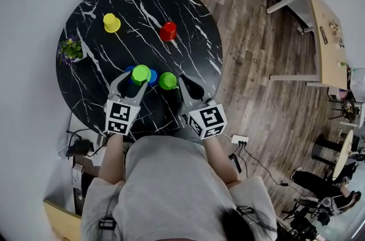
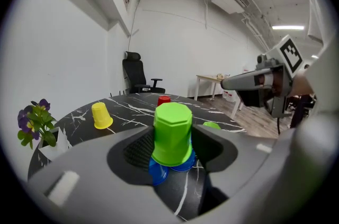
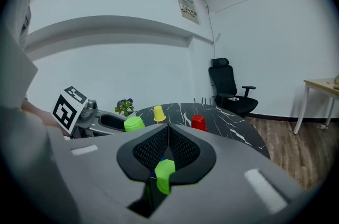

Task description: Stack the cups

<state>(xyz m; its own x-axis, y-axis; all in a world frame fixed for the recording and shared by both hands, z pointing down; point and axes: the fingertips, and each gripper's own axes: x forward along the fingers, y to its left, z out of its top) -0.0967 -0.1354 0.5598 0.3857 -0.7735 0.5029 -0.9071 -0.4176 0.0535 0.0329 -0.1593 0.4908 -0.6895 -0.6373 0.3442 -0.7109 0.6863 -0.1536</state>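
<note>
The green cup (image 2: 172, 133) sits upturned on blue cups (image 2: 159, 171), nearer the person than the red cup (image 1: 167, 31). It is probably light, stiff and slick, so pinch its tapered sides gently. The left gripper (image 2: 170, 146) stands wide around it. The right gripper (image 3: 167, 135) is closed and empty.

The left tool (image 1: 136, 79) has its jaws parted, walling both flanks of the stack (image 1: 141, 74). Just right of the stack stand a green cup (image 1: 167, 81) and the closed right tool (image 1: 184, 81). Beyond the stack, the counter (image 1: 188, 35) lies bare up to the yellow cup (image 1: 111, 23) and red cup (image 1: 167, 31); a plant (image 1: 71, 49) stands far left.
</note>
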